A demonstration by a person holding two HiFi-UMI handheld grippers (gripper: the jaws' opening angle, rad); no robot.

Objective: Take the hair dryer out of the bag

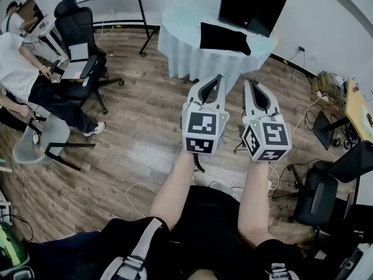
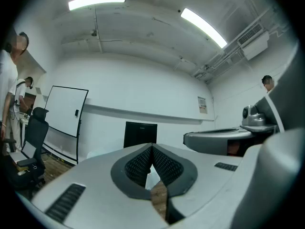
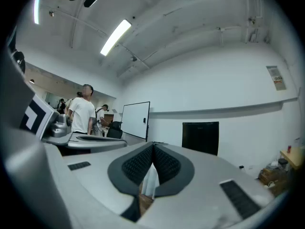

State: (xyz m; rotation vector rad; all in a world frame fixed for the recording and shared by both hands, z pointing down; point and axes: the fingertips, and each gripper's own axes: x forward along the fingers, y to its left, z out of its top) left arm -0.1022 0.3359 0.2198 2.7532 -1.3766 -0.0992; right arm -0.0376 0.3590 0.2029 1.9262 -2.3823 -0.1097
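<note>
The round table with its pale cloth stands ahead of both grippers. On its top lies a flat black bag, and behind the bag, at the far side of the table, stands a tall black box. The hair dryer itself cannot be seen in any view. The left gripper and the right gripper are held side by side before the near edge of the table, over the wooden floor, and point level towards it. The jaws of each are pressed together with nothing between them. The bag is well apart from both, beyond the tips of the left gripper.
</note>
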